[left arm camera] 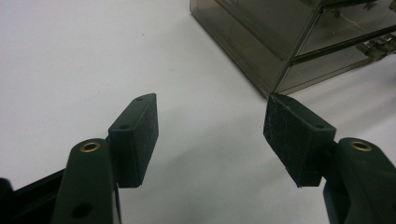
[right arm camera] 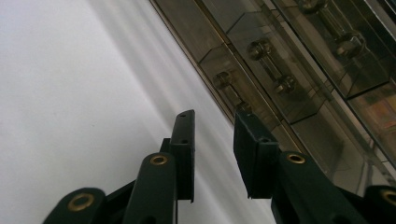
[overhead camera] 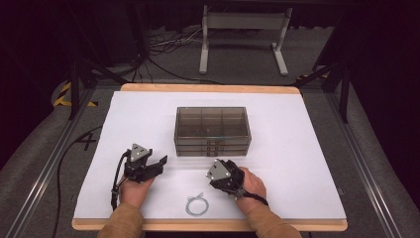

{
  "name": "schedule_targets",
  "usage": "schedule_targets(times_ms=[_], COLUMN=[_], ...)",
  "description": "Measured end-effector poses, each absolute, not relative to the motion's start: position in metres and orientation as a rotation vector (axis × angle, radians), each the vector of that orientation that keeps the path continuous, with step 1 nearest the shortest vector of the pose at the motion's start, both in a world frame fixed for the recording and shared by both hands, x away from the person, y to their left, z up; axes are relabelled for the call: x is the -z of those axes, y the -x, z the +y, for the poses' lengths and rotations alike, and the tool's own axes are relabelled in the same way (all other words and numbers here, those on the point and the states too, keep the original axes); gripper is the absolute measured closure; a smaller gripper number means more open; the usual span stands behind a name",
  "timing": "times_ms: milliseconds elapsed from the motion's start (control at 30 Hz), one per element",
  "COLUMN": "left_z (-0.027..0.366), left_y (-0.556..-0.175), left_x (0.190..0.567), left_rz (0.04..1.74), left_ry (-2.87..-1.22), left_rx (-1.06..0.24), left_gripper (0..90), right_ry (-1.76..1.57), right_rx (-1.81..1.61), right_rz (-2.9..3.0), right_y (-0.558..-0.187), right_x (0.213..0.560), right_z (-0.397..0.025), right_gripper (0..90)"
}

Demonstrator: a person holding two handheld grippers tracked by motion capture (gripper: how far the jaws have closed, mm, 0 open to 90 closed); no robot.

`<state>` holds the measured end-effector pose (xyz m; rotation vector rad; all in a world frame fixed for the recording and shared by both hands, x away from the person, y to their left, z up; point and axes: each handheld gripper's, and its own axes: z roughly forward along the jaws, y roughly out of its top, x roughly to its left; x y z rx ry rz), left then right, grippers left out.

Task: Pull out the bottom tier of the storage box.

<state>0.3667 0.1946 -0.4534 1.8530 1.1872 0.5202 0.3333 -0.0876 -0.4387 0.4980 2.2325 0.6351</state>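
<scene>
A smoky see-through drawer box [overhead camera: 212, 130] stands in the middle of the white sheet, its stacked drawers facing me with small handles [overhead camera: 212, 147] on the front. My left gripper [overhead camera: 156, 163] rests low on the sheet, left of the box's front corner. Its jaws [left arm camera: 210, 107] are spread wide with nothing between them, and the box's corner [left arm camera: 280, 70] lies just beyond. My right gripper [overhead camera: 229, 163] sits close before the box's front. Its jaws [right arm camera: 215, 116] stand a little apart and empty, just short of the lowest drawer's handle [right arm camera: 229, 86].
A small coil of thin grey wire [overhead camera: 197, 204] lies on the sheet near the table's front edge [overhead camera: 208, 225], between my two forearms. Bare white sheet [overhead camera: 297, 148] spreads around the box. Behind the table are cables and a white stand [overhead camera: 242, 34] on the floor.
</scene>
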Motion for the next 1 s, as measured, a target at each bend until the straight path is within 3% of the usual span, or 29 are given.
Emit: schedule_targets(times_ms=[1000], left_z=[0.194], left_y=[-0.367], left_x=[0.454], left_rz=[1.186], left_ry=[-1.851], left_rx=[-0.518], left_gripper=[36.3], right_ry=[-0.227], right_rx=[-0.319], right_rz=[2.112], right_y=[-0.330], right_x=[0.449], right_z=[-0.061], right_gripper=[75.2])
